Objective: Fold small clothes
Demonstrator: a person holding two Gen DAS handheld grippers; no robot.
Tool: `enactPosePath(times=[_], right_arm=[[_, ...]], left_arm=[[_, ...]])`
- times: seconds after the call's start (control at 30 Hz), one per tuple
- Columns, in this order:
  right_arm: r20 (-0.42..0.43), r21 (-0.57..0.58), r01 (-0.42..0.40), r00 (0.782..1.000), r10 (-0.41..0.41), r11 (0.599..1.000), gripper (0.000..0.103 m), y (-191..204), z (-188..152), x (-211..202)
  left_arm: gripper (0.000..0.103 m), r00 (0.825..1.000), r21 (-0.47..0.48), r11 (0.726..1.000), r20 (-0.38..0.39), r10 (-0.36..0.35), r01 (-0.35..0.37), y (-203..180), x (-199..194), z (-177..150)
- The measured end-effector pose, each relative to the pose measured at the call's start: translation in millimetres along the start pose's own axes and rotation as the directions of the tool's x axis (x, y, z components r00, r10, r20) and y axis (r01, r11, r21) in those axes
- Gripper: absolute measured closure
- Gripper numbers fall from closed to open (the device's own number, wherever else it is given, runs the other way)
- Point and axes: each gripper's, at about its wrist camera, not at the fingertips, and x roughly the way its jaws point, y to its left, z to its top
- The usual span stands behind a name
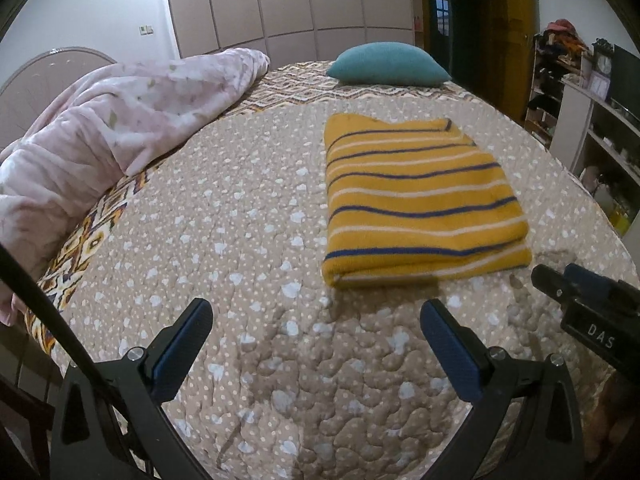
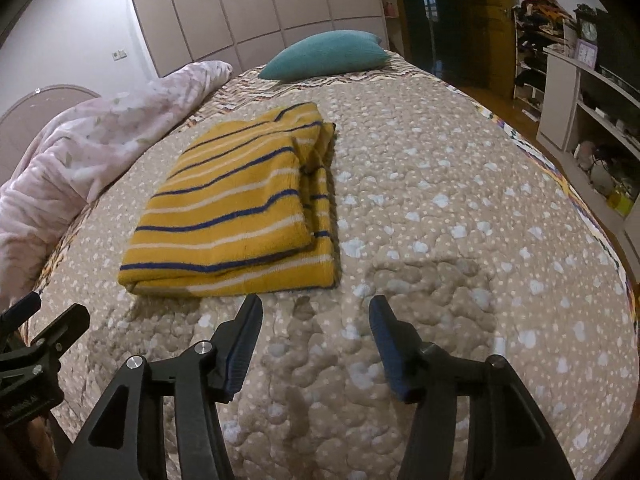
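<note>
A mustard-yellow garment with blue and white stripes (image 1: 420, 200) lies folded into a flat rectangle on the beige quilted bedspread (image 1: 248, 208). In the right wrist view the same folded garment (image 2: 236, 208) sits ahead and to the left, its layered edges on the right side. My left gripper (image 1: 316, 320) hovers open over bare quilt, just short of the garment's near edge. My right gripper (image 2: 316, 316) is open too, nothing between its blue pads, near the garment's front right corner. The right gripper's body (image 1: 584, 300) shows at the left view's right edge.
A pink floral blanket (image 1: 112, 128) is bunched along the bed's left side. A teal pillow (image 1: 388, 64) rests at the far end. Wardrobe doors (image 1: 288, 0) stand behind. Shelving with clutter (image 2: 592, 112) lines the right wall past the bed's edge.
</note>
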Motion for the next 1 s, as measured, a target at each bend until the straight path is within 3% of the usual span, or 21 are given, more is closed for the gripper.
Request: enactPosePath(times=[0.37, 1.0], right_arm=[[-0.013, -0.027, 0.016, 1.0, -0.016, 1.0, 0.04, 8.2, -1.6, 7.2], [-0.025, -0.031, 0.025, 0.999, -0.025, 0.999, 0.036, 8.9, -3.9, 12.9]], left_arm=[[0.0, 0.996, -0.014, 0.999, -0.078, -0.038, 0.037, 0.5, 16.1, -6.4], [0.0, 0.99, -0.006, 0.998, -0.127, -0.066, 0.066, -4.3, 25.2, -10.0]])
